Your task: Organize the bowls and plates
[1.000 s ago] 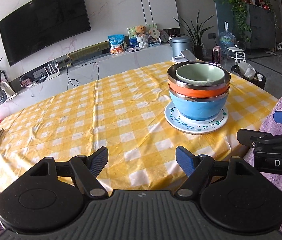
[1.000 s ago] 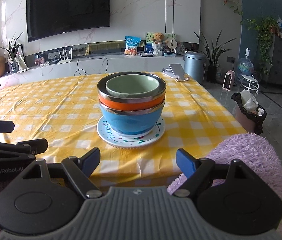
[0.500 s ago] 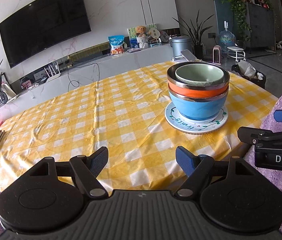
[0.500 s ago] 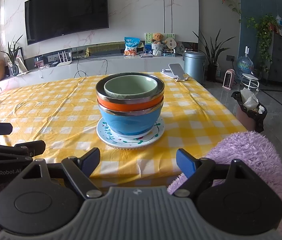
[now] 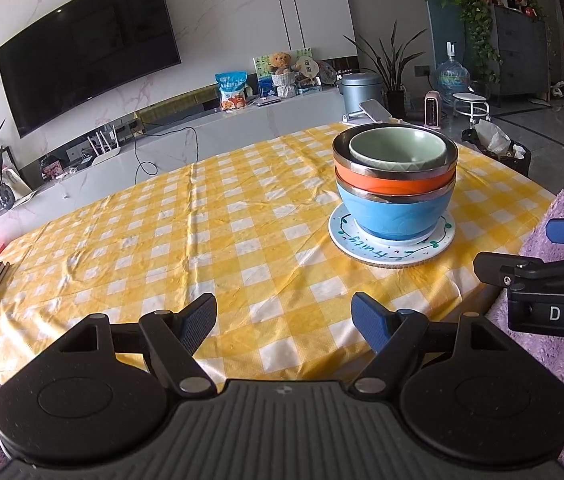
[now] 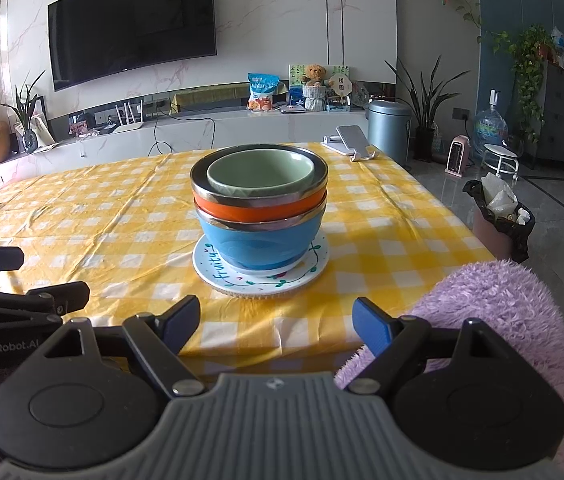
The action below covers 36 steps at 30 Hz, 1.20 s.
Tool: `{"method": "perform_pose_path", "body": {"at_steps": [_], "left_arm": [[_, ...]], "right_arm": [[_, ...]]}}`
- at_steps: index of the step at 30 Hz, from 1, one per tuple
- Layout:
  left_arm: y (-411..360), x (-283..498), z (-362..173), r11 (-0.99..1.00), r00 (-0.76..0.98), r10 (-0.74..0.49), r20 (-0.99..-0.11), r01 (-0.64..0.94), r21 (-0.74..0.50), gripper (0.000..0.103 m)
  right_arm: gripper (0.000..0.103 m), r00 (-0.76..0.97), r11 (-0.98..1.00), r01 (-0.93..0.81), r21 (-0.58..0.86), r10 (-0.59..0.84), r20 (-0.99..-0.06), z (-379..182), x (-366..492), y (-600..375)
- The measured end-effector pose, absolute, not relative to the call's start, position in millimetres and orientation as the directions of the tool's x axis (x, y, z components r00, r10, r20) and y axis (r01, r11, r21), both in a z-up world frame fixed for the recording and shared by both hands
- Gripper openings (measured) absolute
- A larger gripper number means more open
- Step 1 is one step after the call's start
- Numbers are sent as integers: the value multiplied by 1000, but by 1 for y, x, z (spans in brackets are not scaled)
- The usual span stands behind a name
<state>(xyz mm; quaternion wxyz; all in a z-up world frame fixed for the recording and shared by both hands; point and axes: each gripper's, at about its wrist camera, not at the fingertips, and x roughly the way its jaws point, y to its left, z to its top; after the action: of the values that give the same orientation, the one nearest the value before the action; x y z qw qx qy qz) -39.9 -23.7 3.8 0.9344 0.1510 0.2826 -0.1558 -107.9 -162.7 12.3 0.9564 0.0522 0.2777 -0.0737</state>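
Already nested on the plate (image 6: 260, 278) to save table (image 5: 202, 240) room, green bowl (image 6: 260, 174) sits atop orange bowl (image 6: 258, 210) and blue bowl (image 6: 260, 244), while left gripper (image 5: 284, 316) and right gripper (image 6: 276, 320) wait nearby, fingers wide open, empty.

Bowls stacked on the plate, right gripper (image 6: 274, 322) hanging back, spread wide and empty.
Green bowl (image 6: 260, 172) nested in orange bowl (image 6: 258, 210), nested in blue bowl (image 6: 260, 242), all upright on white plate (image 6: 218, 270) near the counter (image 6: 102, 224) edge; left gripper (image 6: 14, 276) just peeking in alongside.
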Motion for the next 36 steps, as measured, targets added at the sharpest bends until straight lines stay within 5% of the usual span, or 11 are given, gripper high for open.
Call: {"method": "perform_pose_path", "body": {"at_steps": [36], "left_arm": [[-20,-39,3,912,792,-198,-578,365,187,90]], "right_arm": [[84,833,984,170,60,-111,-542,11,-108,-163]]}}
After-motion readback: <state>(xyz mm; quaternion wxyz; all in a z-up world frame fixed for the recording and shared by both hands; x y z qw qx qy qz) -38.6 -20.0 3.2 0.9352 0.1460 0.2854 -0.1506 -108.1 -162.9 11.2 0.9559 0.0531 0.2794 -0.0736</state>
